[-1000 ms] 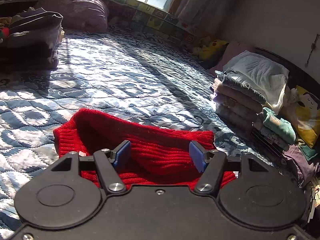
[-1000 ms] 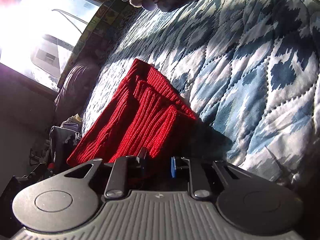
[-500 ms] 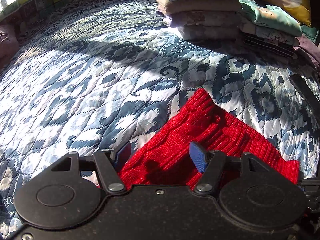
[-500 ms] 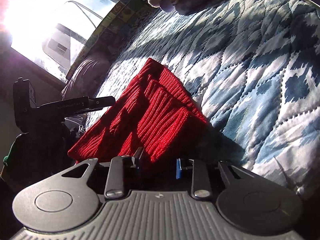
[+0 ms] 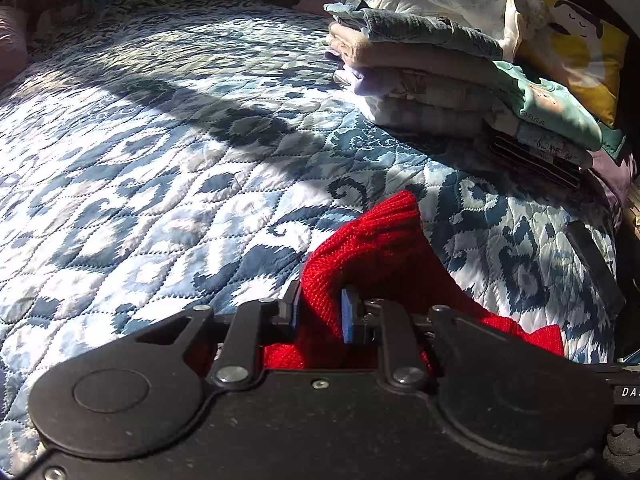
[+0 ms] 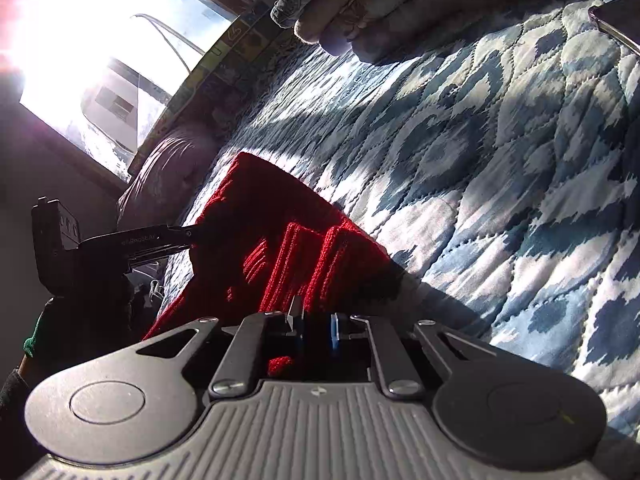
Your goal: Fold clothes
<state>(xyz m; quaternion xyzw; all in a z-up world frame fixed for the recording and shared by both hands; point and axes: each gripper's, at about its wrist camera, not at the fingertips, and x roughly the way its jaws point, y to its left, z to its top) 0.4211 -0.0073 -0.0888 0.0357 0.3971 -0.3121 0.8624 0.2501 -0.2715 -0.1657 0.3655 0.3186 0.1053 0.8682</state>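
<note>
Left wrist: left gripper [image 5: 320,314] low over bed [image 5: 160,184], jaws pinching sweater [image 5: 384,256] fold. Right gripper [image 6: 316,330] tilted, jaws nearly together on sweater edge. "DA" legible on housing; other writing unreadable.

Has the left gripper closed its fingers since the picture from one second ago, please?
Yes. The left gripper was open wide over the red knit garment; now its fingers pinch a fold of it, lifted off the blue quilt.

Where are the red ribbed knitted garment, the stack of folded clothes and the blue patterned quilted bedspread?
red ribbed knitted garment [image 5: 372,248]: left wrist view, raised fold.
stack of folded clothes [image 5: 420,68]: left wrist view, beige middle layer.
blue patterned quilted bedspread [image 5: 160,160]: left wrist view, bare sunlit part.
</note>
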